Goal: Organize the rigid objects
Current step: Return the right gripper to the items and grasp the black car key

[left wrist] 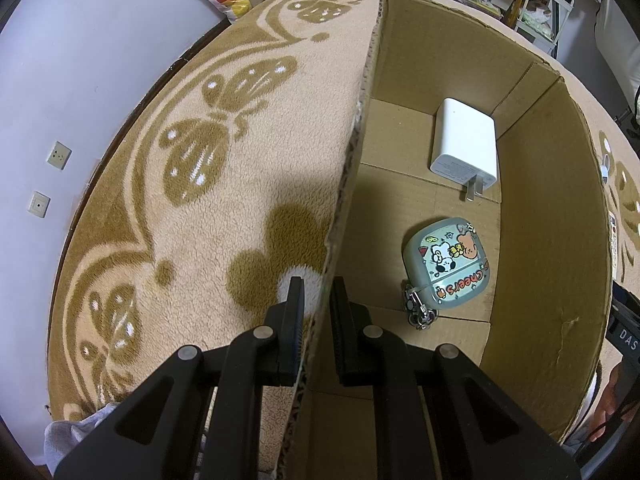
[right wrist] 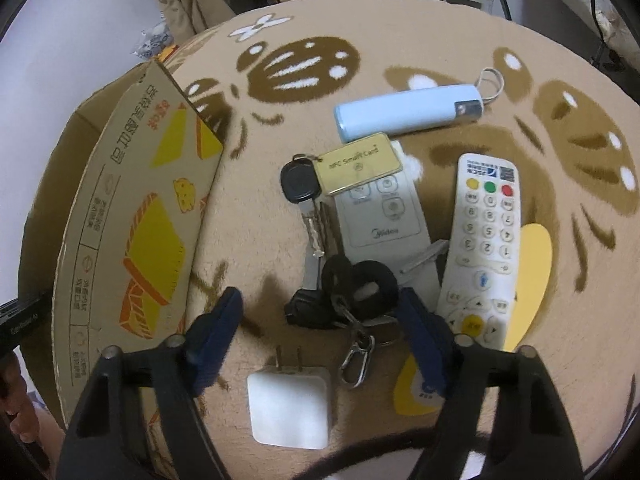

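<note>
We see a round surface point(right wrist: 400, 40) covered in a tan fleece with brown butterfly and flower patterns. Behind it, along the top of both frames, stand cluttered shelves of books and papers, and a pale wall with two outlet plates fills the left of the left wrist view.

An open cardboard box point(left wrist: 552, 240) sits on the fleece. In the right wrist view its outer side, printed with yellow and orange shapes, occupies the left of the frame. Inside it, a white charger point(left wrist: 464, 144) lies in the upper middle with its prongs toward us, and a grey-green earbud case point(left wrist: 448, 268) with cartoon stickers and a metal clip lies lower, apart from the charger.

The left gripper point(left wrist: 316, 320) straddles the box's near wall, one finger outside and one inside; its outer pad lies against the cardboard while a narrow gap shows on the inner side.

The right gripper point(right wrist: 320, 316) is spread wide above loose items: a bunch of keys point(right wrist: 316, 240) with a gold tag, a light blue tube point(right wrist: 408, 116), a flat white remote point(right wrist: 384, 216) partly under the keys, a numbered remote point(right wrist: 480, 248), and a second white charger point(right wrist: 288, 412) at the bottom centre.

Yellow shapes under the numbered remote are too covered to identify, and a hand at the lower left edge is cut off.
</note>
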Motion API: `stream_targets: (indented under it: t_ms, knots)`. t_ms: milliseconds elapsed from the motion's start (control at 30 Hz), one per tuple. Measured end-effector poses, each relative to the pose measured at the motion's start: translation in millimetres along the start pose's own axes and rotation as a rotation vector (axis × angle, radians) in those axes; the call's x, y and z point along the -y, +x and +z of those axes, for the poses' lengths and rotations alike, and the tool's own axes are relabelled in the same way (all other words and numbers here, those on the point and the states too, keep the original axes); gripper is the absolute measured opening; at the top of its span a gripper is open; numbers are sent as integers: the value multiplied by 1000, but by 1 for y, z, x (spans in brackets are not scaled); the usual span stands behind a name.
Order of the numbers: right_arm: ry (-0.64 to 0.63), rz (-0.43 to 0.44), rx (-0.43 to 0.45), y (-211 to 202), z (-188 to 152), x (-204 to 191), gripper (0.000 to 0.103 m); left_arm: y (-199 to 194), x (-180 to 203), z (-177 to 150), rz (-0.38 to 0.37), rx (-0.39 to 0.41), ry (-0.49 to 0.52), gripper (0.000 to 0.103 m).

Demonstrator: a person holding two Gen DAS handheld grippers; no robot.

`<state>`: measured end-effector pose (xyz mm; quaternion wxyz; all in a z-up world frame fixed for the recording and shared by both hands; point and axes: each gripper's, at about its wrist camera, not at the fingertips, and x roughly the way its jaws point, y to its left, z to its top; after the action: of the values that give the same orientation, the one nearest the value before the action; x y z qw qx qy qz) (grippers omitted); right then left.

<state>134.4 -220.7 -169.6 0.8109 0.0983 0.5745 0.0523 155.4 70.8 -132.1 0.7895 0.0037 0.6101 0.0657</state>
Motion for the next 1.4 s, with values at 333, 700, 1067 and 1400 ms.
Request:
stream_targets:
  t_ms: [333,700,1067,1400]
  knots:
    - [11,58,-37,1,1,-6,81,0,0,0,0,-1,-2,12]
    - [27,109,-48,15,4,-11,52,0,0,0,0,-2,-3,12]
    - [-38,32,-42,33,3,-18,33,0,0,0,1,-3,-3,12]
    - [-74,-17,20,27,-12,-28,31,1,-5,-1,0,-4,4,11]
